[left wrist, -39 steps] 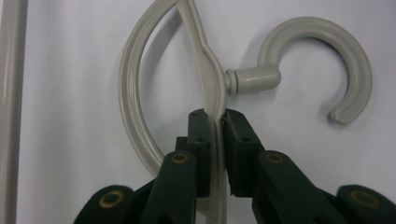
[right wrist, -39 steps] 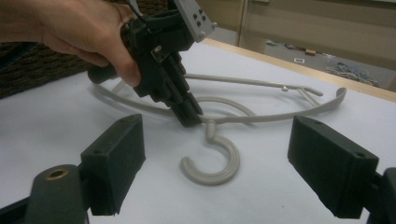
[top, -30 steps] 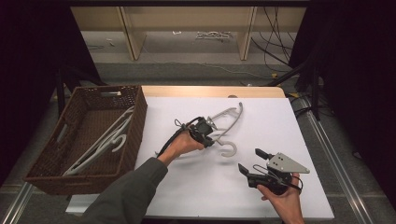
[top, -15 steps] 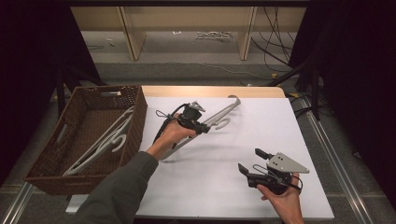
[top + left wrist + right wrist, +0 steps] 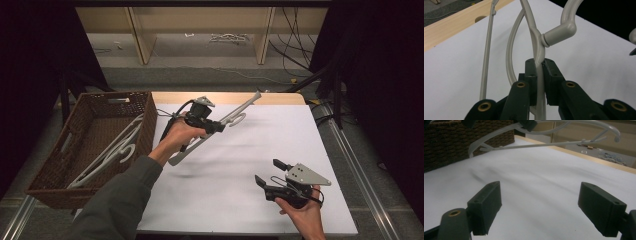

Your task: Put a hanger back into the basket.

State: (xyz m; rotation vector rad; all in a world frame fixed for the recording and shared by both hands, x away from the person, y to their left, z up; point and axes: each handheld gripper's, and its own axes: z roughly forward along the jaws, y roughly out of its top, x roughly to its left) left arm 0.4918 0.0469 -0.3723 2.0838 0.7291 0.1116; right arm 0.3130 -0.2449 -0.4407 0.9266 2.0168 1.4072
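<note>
A pale grey plastic hanger (image 5: 240,107) hangs tilted above the white table sheet (image 5: 250,200), its low end toward the basket. My left gripper (image 5: 216,127) is shut on it beside the hook. In the left gripper view the two black pads (image 5: 551,77) squeeze the hanger's neck (image 5: 539,50) just below the hook (image 5: 560,31). My right gripper (image 5: 267,171) rests low at the front right of the sheet, open with nothing between its fingers (image 5: 542,206). From there the raised hanger (image 5: 544,143) shows ahead, clear of the sheet.
A dark wicker basket (image 5: 146,107) stands left of the sheet and holds several more pale hangers (image 5: 107,155); its wall (image 5: 449,145) also appears in the right gripper view. A wooden strip (image 5: 280,97) borders the far edge. Shelving and cables lie beyond.
My left gripper has lifted the hanger off the sheet and carried it up and to the left, toward the basket. The right gripper has stayed where it was.
</note>
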